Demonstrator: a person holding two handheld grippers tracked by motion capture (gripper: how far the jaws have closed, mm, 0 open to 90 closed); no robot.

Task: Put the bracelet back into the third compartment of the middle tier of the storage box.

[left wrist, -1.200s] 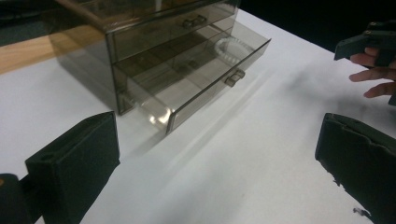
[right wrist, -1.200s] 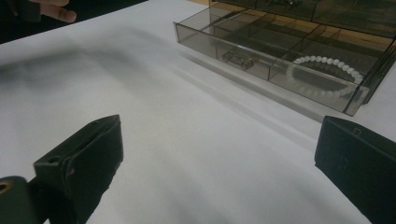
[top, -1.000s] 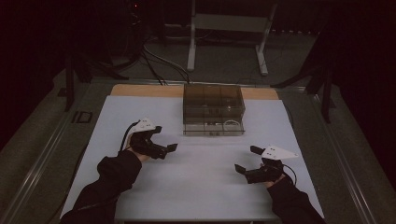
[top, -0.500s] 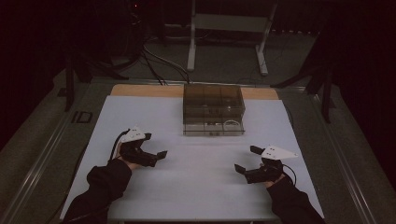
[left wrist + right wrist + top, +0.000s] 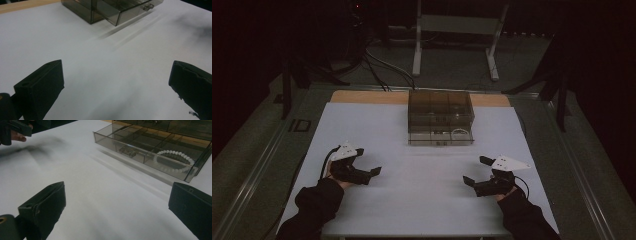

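Observation:
A smoky transparent drawer box (image 5: 440, 107) stands at the back middle of the white mat (image 5: 422, 200). Its lower drawer (image 5: 150, 147) is pulled out a little, and a white bead bracelet (image 5: 172, 161) lies in its right compartment (image 5: 460, 133). The drawer's small handle (image 5: 127, 151) faces the near side. My left gripper (image 5: 368, 162) rests low over the mat at the near left, open and empty, with bare mat between its jaws (image 5: 115, 75). My right gripper (image 5: 476, 171) sits at the near right, also open and empty (image 5: 116, 195), angled toward the drawer.
A strip of wooden tabletop (image 5: 362, 96) shows behind the mat. Beyond the table stand a metal frame (image 5: 457, 30) and cables (image 5: 382, 65) on the dark floor. The other hand (image 5: 17, 136) shows far off in the right gripper view.
My left gripper has drawn back from the box toward the near left edge. The right gripper has stayed where it was.

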